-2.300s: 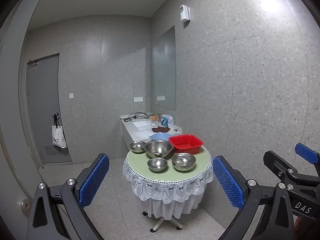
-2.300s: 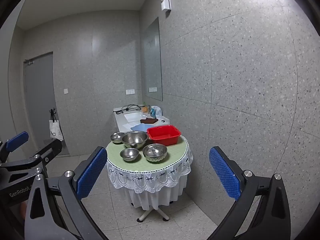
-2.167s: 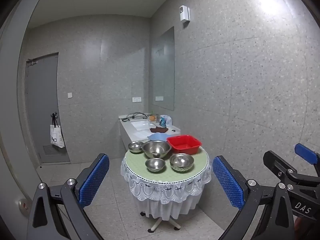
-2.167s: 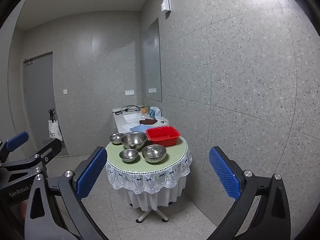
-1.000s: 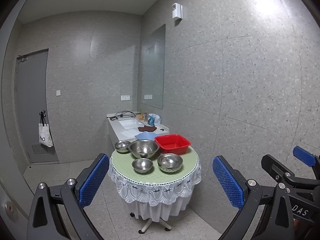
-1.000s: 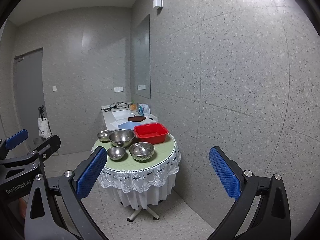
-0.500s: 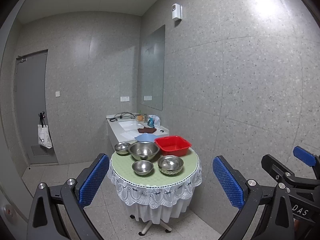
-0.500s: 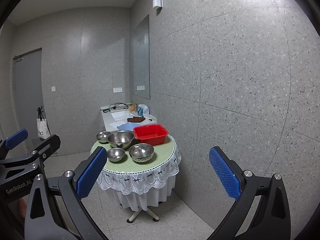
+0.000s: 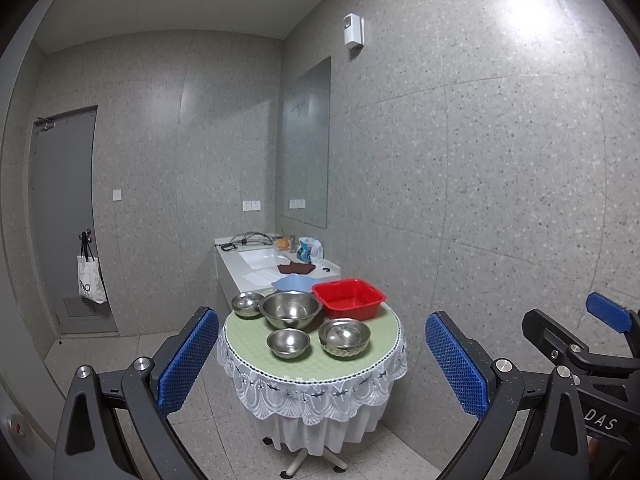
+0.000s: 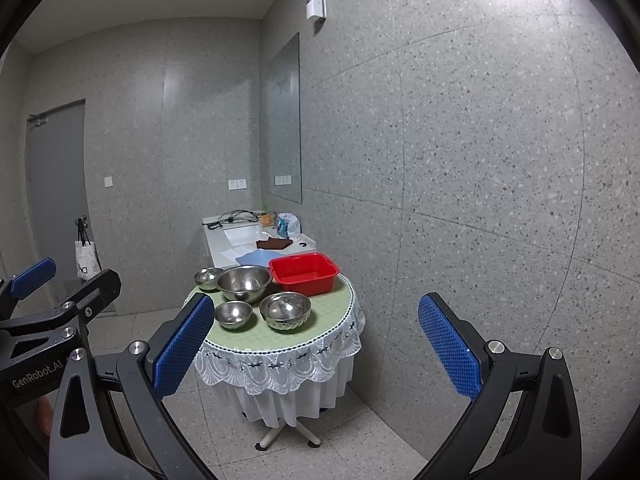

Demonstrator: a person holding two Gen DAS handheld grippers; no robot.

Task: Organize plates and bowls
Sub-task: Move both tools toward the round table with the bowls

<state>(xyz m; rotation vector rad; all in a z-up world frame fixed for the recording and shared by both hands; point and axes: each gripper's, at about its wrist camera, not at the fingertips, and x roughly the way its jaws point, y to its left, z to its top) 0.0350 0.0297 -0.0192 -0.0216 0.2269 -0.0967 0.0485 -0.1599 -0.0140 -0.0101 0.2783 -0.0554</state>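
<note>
The left gripper [image 9: 322, 368] is hanging at the bottom of its frame with its blue pads spread wide and nothing between them, well short of the round tabletop [image 9: 372, 364]; the right gripper [image 10: 316, 344] is likewise standing open and empty in the lower part of its view. Between the pads, at mid-frame, four steel bowls are sitting on the green cloth: a large bowl [image 9: 291, 309] at the centre, a small bowl [image 9: 247, 304] to its left, another small bowl [image 9: 288, 343] lower down, and a nested pair of bowls [image 9: 344, 337] to the lower right. A red basin [image 9: 348, 298] is resting just right of the large bowl, with a blue plate [image 9: 293, 282] showing behind it. A white lace skirt is draping from the tabletop edge. Farther up the frame a white sink counter [image 9: 256, 260] is running along the speckled grey wall under a mirror [image 9: 306, 144], and a grey door [image 9: 64, 216] with a hanging bag [image 9: 91, 284] is standing at the left.
</note>
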